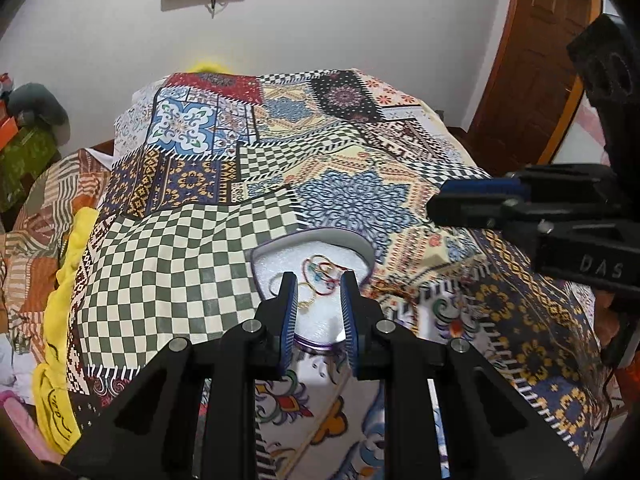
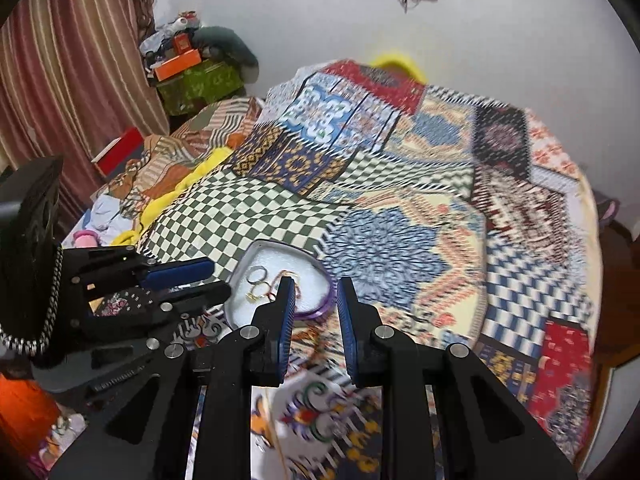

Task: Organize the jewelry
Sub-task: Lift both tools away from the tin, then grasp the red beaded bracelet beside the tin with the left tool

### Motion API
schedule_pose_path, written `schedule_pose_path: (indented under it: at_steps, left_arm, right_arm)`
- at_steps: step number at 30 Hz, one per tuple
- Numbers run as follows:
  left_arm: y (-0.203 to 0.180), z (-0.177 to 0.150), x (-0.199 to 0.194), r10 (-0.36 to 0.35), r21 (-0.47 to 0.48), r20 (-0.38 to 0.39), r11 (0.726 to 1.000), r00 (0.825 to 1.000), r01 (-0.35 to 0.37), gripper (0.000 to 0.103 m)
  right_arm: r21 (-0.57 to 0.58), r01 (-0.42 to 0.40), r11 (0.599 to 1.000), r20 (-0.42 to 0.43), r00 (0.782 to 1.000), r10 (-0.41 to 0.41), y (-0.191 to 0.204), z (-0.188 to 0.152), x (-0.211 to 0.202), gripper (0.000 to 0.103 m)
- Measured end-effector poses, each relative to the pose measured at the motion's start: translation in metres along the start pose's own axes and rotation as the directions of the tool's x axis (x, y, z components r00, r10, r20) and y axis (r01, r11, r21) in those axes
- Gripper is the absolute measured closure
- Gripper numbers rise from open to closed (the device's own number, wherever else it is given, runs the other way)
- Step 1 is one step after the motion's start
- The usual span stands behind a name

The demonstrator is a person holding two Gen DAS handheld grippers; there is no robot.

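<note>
Heart-shaped tray (image 1: 264, 250) with white lining sits on the patchwork bedspread (image 1: 192, 248); bangles (image 1: 324, 276) and a gold ring (image 1: 306, 303) lie inside. Left gripper (image 1: 319, 282) hovers over the tray, fingers narrowly parted, gripping nothing. Right gripper (image 2: 315, 286) just beside the tray, likewise narrow, empty.

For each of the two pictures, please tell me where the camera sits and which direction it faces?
Left wrist view: sits on the left tongs, facing down and forward across the patchwork bedspread at the purple-rimmed white jewelry tray; the right tongs enter from the right.
Right wrist view: sits on the right tongs, facing the same way; the left tongs enter from the left.
Shared: tray, colourful bangles, bedspread, white wall.
</note>
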State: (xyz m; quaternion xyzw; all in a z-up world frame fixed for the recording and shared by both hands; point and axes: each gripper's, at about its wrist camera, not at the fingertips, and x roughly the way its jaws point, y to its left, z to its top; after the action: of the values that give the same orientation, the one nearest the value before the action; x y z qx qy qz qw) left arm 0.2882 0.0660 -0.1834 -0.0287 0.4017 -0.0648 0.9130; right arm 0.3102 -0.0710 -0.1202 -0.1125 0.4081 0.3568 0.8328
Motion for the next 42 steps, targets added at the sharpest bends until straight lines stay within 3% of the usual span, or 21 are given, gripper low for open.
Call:
schedule_pose_path:
  at_steps: [4,10,14,23,30,37,42]
  left_arm:
    - [-0.013,-0.005,-0.006,-0.016,0.023,-0.002,1.0,1.0,0.016,0.083]
    - [-0.03,-0.016,-0.002,-0.045,0.041,-0.035,0.998,0.998,0.046,0.083]
    - [-0.04,-0.026,0.005,-0.038,0.055,-0.067,0.998,0.997,0.042,0.083]
    - [-0.049,-0.04,0.022,-0.049,0.07,-0.12,0.996,0.992,0.057,0.083]
    - [-0.051,-0.035,0.032,-0.082,0.067,-0.126,0.994,0.989,0.091,0.082]
    - [-0.048,-0.031,0.044,-0.167,0.033,-0.15,0.984,0.974,0.174,0.082]
    - [-0.041,-0.031,0.048,-0.212,-0.013,-0.152,0.977,0.965,0.212,0.082]
  right_arm:
    - [-0.021,0.042,0.999,0.029,0.999,-0.041,-0.004,-0.011,-0.017,0.083]
    - [-0.015,0.095,0.995,0.035,0.995,-0.094,-0.014,-0.032,-0.026,0.071]
    - [0.023,0.085,0.996,0.01,0.996,-0.086,-0.021,-0.049,-0.025,0.067]
    - [-0.01,0.048,0.999,-0.102,0.994,-0.049,-0.012,-0.084,0.002,0.067]
    - [-0.053,0.02,0.998,-0.11,0.994,-0.026,-0.007,-0.081,0.013,0.067]
    - [-0.069,-0.006,0.998,-0.104,0.995,-0.001,-0.008,-0.08,0.017,0.067]
    - [-0.073,-0.015,0.997,-0.098,0.995,0.008,-0.007,-0.081,0.019,0.081]
